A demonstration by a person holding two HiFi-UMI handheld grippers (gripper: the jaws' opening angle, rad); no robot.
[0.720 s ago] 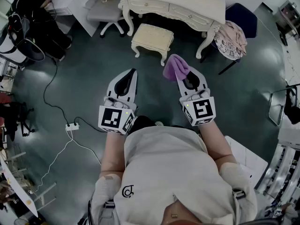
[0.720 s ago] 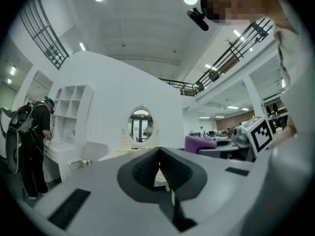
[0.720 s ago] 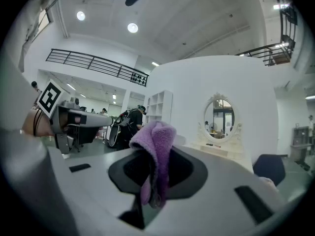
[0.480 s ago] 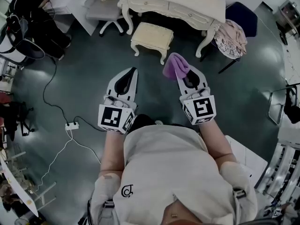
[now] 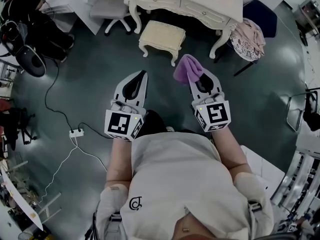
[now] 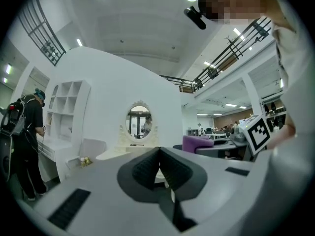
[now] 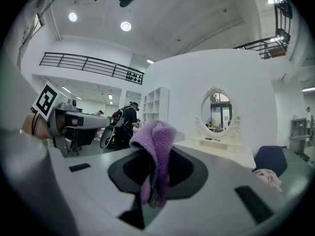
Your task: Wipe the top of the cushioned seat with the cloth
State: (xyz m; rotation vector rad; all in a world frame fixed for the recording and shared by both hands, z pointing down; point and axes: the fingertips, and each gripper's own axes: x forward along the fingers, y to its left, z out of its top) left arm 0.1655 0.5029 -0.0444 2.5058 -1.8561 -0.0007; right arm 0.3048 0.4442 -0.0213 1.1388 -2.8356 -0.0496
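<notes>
Wiping has not yet begun, as far as we can judge. The cloth [image 5: 187, 69] is in hand but well apart from the cushioned seat [image 5: 162, 35], and nothing touches the seat's top. The pick-up of the cloth looks done. What is left, we think, is the whole approach across the dark floor [image 5: 90, 84], lowering the cloth onto the cushion, and the wiping strokes themselves.

The right gripper [image 5: 198, 82] has its jaws clenched on the cloth. In the right gripper view a bunched purple fold stands up above the jaws and a shorter tail hangs down between them. The left gripper [image 5: 140, 80] has its jaws pressed together with nothing between them, as the left gripper view shows plainly. Both grippers are held out in front of the person's body, side by side and above the floor.

The seat stands on the floor towards its far edge, just in front of the white vanity [image 5: 185, 4] and partly tucked under its front. It is a low rectangular stool with a pale cream padded top and carved, curved white legs. Its top looks bare and flat, and we can make out no marks or dirt on it from here. The cloth looks soft and fluffy, so we expect it to spread easily once pressed onto the cushion.
</notes>
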